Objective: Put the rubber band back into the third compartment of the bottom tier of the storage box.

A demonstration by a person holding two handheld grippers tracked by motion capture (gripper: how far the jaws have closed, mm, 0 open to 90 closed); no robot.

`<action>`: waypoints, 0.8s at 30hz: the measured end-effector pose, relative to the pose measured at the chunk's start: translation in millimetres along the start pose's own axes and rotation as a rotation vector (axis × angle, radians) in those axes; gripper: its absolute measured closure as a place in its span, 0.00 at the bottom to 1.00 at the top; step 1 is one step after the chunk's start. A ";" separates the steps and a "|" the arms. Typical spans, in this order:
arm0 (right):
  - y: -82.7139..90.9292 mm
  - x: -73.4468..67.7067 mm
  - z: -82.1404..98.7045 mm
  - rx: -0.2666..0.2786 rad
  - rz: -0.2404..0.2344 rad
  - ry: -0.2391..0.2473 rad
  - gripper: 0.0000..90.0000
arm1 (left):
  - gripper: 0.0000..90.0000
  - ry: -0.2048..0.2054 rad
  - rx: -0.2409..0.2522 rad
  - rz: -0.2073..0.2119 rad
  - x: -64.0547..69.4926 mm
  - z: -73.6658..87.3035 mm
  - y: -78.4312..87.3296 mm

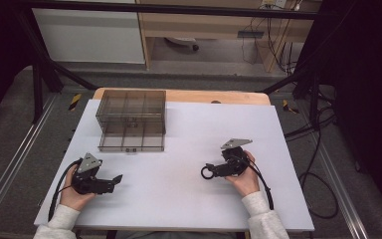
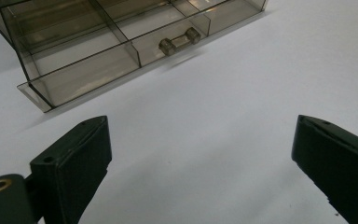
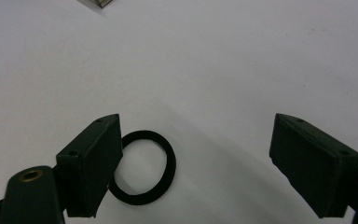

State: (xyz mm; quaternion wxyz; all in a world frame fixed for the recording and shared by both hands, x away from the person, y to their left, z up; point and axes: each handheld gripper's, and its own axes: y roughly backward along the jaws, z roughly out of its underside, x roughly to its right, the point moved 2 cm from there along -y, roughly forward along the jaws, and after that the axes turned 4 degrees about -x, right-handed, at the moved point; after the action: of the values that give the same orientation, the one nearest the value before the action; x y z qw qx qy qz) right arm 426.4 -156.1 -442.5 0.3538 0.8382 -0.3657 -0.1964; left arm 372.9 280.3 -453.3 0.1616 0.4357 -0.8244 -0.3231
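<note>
Black ring (image 3: 142,167) lies flat on white table (image 1: 189,199), right half, well clear of right and near edges, loads of bare surface around. Right gripper (image 1: 210,172) points left, jaws spread, ring between them by left jaw, not gripped. Left gripper (image 1: 115,180) near front-left corner, released, holding nothing. Its own view catches drawer handle (image 2: 179,40) on clear organizer box (image 1: 132,119) at far-left edge.

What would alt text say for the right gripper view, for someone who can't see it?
A black ring lies flat on a white table, between the two open black jaws of the right tool, against the left-hand jaw and clear of the other. A corner of a clear box shows at the top edge.
</note>
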 end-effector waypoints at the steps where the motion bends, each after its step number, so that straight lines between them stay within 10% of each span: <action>1: -1.3 -0.4 0.5 -0.006 -0.001 0.001 0.21 | 0.05 0.000 0.000 0.001 0.0 0.0 -0.1; 24: -13.6 -6.6 6.6 -0.068 -0.004 0.016 0.53 | 0.05 0.012 -0.001 0.011 -0.7 -1.2 -0.8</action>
State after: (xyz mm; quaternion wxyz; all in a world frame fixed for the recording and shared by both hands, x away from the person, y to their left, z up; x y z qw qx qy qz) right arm 424.6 -147.6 -456.5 0.3843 0.8280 -0.3544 -0.2029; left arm 374.4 280.1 -453.0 0.1685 0.4329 -0.8256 -0.3202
